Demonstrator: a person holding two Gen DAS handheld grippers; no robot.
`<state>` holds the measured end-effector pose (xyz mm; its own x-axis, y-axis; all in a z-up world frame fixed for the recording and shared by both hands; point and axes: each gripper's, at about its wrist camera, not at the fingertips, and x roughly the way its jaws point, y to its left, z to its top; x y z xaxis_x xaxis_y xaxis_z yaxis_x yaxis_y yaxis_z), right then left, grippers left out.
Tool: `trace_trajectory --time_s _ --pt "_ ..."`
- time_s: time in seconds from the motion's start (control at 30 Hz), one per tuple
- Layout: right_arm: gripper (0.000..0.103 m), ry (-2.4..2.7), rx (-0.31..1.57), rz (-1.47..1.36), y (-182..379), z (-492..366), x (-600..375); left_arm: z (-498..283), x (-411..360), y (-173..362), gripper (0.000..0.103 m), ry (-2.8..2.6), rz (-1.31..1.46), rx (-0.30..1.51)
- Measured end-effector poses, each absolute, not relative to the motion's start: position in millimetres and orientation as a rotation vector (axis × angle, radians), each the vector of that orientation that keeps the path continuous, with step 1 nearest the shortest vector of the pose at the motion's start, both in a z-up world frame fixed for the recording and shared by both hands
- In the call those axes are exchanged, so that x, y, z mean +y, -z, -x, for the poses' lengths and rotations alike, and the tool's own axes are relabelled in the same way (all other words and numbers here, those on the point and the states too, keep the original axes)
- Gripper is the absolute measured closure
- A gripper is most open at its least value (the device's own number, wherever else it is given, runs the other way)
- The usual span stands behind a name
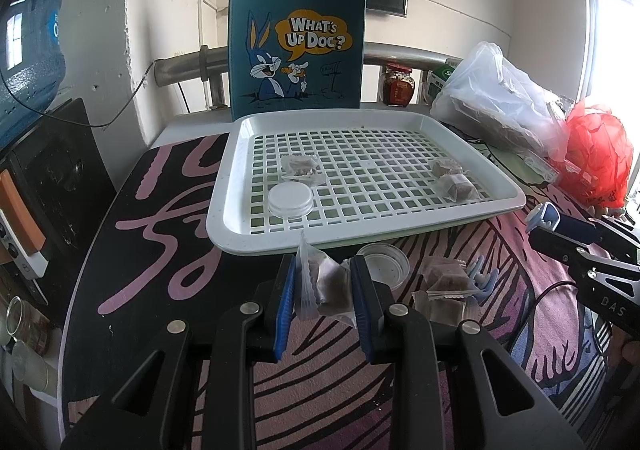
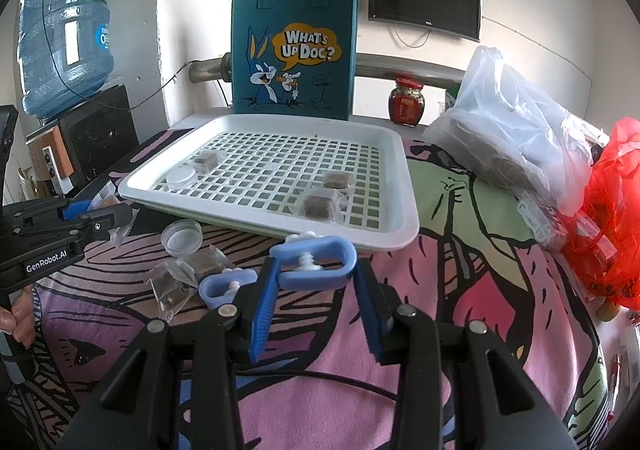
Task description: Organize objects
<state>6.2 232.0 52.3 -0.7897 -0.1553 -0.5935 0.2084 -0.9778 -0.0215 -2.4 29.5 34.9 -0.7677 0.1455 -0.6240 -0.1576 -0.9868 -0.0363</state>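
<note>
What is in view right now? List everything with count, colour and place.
tray: one, white, centre of table
wrapped brown cubes: three on the tray, two on the cloth, one in the left gripper
round lids: two, clear; one on the tray, one on the cloth
clips: two, light blue; one on the cloth, one in the right gripper
tote bag: one, teal, behind the tray
jar: one, red, back
plastic bags: one clear, one red, right
water jug: one, blue, left
left gripper: shut on a cube packet
right gripper: shut on a clip
</note>
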Motion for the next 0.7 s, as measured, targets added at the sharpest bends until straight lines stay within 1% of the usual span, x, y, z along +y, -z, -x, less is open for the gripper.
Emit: trace_trajectory --time_s 0.27,0.4,0.53,0.7 --pt "0.066 2.793 0.122 -0.935 -50 -4 233 2 30 -37 0.077 -2.816 0.974 0.027" --pt "0.066 2.784 0.083 -0.943 -50 -2 238 3 26 -37 0.077 -2.81 0.978 0.0" --pt "0.066 2.746 -0.025 -0.973 -48 3 251 5 18 -37 0.077 -2.793 0.978 -0.059" --pt "0.066 2.699 -0.141 -0.976 -59 6 270 8 13 -47 0.077 -2.778 0.976 -0.043"
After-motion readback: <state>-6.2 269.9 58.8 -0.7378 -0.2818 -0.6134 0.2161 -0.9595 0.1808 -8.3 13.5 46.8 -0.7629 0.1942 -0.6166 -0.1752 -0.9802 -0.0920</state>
